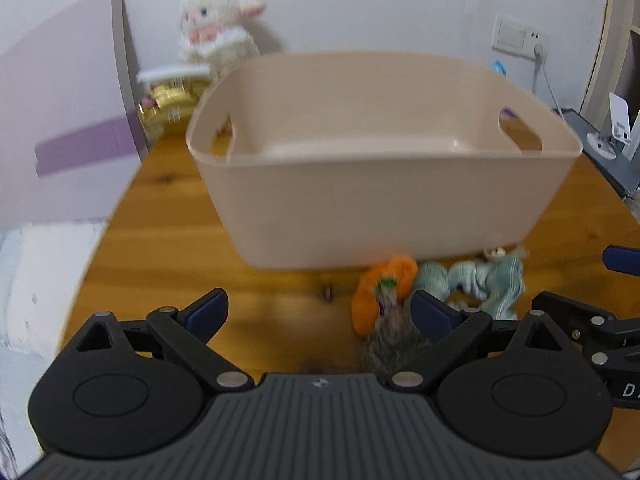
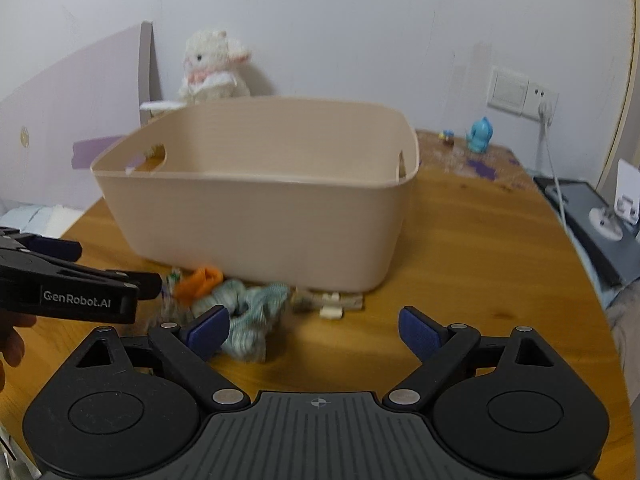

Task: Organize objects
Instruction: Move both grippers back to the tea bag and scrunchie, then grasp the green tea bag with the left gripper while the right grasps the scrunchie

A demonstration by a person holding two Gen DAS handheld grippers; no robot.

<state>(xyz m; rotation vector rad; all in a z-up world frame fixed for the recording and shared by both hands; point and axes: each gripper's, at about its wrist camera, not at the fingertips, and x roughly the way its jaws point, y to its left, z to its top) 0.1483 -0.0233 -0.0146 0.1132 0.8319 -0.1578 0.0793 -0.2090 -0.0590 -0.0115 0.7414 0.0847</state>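
A beige plastic bin [image 1: 360, 208] with cut-out handles stands on the wooden table [image 1: 160, 240]; the part of its inside that I see holds nothing. Before its front wall lie an orange fabric piece [image 1: 390, 280], a pale teal cloth bundle [image 1: 486, 282] and a grey-brown fuzzy item [image 1: 390, 338]. My left gripper [image 1: 320, 314] is open, its right finger beside the fuzzy item. In the right wrist view the bin [image 2: 256, 216], orange piece [image 2: 200, 280], teal bundle [image 2: 252, 316] and beige clips [image 2: 332, 304] show. My right gripper [image 2: 314, 330] is open, its left finger against the teal bundle.
A white plush lamb [image 2: 214, 68] and a gold ornament [image 1: 168, 104] stand behind the bin by a lilac panel [image 1: 60, 112]. A blue figurine [image 2: 480, 134], wall socket with cable [image 2: 546, 110] and black device [image 2: 592, 220] sit at the right. A hand [image 2: 12, 344] holds the left gripper [image 2: 120, 266].
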